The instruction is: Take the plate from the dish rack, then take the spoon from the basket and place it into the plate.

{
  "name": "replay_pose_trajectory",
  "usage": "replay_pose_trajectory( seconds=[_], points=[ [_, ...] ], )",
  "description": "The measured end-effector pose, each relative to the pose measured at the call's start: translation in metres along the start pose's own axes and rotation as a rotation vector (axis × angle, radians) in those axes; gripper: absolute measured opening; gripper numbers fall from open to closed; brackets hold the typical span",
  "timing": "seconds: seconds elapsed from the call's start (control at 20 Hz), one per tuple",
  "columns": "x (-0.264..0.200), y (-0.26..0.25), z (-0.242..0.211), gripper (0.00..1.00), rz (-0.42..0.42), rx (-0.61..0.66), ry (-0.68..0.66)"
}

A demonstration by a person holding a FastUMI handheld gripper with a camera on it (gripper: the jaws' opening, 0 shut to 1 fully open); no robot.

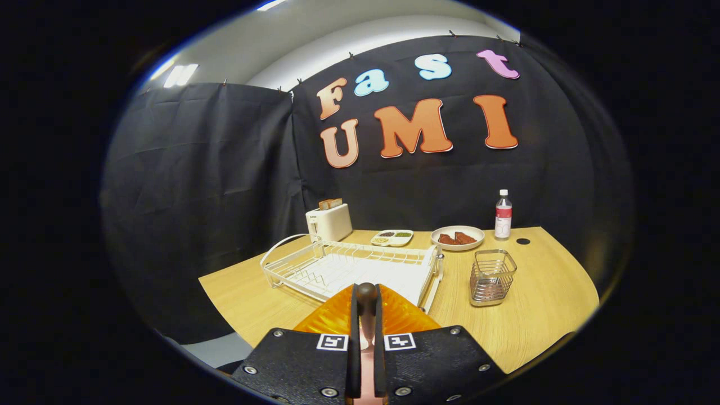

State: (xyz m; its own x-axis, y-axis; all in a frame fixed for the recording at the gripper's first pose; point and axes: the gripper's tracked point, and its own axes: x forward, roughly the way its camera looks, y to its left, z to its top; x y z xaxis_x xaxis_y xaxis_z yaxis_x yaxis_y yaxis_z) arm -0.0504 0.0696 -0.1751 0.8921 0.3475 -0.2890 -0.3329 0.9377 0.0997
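So we've got the spoon [367, 315] pinched between the gripper [367, 304] fingers, jaws narrow, both pressing on its pink handle, dark end up. The orange plate [394, 316] sits right under and just ahead of them, in front of the rack [343, 267]. Basket [492, 277] is off to the right on the table [540, 292].

Warm orange and pale wood against white wire and black.

The plate [394, 315] is translucent orange with ribbed lines; the spoon [367, 315] has a dark brown tip and pale pink handle, pinched between the black jaws of the gripper [367, 315], whose body carries two black-and-white square markers. The dish rack [349, 267] is white wire, the basket [493, 277] silvery metal. The bench [540, 304] is light wood grain. A cream toaster [329, 222], a white dish [457, 237] with reddish-brown pieces, a white-capped bottle [503, 215] with a red label.
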Motion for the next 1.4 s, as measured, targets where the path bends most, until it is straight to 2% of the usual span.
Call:
replay_pose_trajectory(
  seconds=[0.65,1.05,1.4],
  points=[
    [-0.028,-0.009,-0.028,0.1,0.073,0.02,0.024],
    [-0.038,-0.031,-0.057,0.15,0.004,0.071,0.069],
    [-0.038,-0.046,-0.049,0.26,-0.066,0.072,0.035]
  ],
)
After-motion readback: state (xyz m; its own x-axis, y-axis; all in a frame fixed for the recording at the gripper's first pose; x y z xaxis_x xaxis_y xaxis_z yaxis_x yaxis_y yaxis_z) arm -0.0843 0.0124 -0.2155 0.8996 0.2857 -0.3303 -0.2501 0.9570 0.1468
